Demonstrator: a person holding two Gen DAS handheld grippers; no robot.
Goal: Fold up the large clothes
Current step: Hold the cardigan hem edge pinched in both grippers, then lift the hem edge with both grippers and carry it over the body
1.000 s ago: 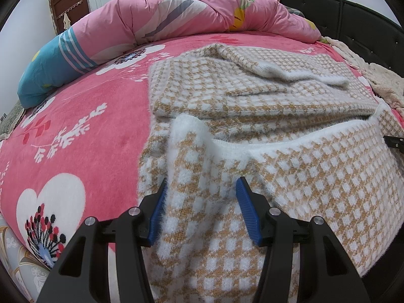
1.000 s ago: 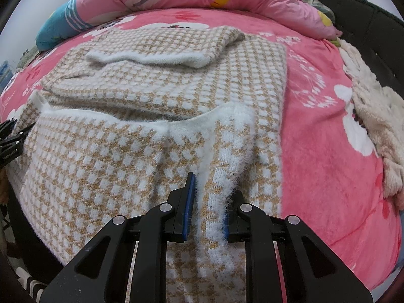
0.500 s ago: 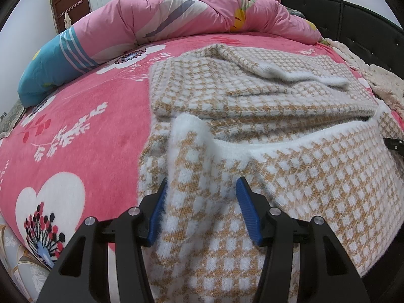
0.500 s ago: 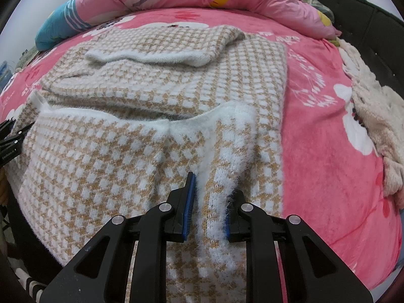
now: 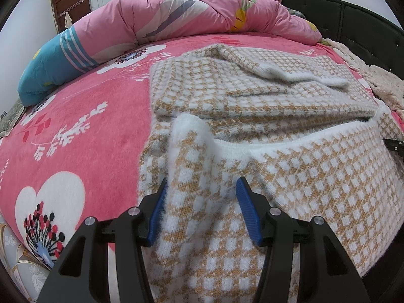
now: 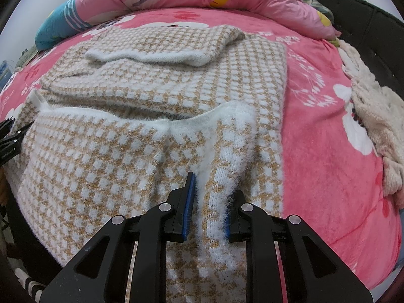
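Nothing has shifted since the earlier frames: both hands hold where they were and the cloth lies the same. Biggest in view is the bed, its pink flowered blanket [image 5: 75,136] running from the near edge to a rolled pink quilt [image 5: 192,12] at the far side, with a dark headboard [image 5: 353,22] on the right. Across the middle lies the checked tan-and-white sweater [image 6: 161,93], its far part already doubled flat with a sleeve [image 6: 161,50] folded over it, and its near part draped toward and over the near edge of the bed. Its long axis runs near to far, straight ahead of both tongs, and its white-trimmed hem stretches left to right between them. The left gripper [image 5: 202,209] stands about half open astride the left end of that hem; the cloth bunches between its blue pads, but whether they press on it is unclear. The right gripper [image 6: 209,209] is nearly closed, pinching the fuzzy white edge at the right end. Each hand is nearest its own corner, so the fold appears ready to be carried away from the near edge onto the flat far part.
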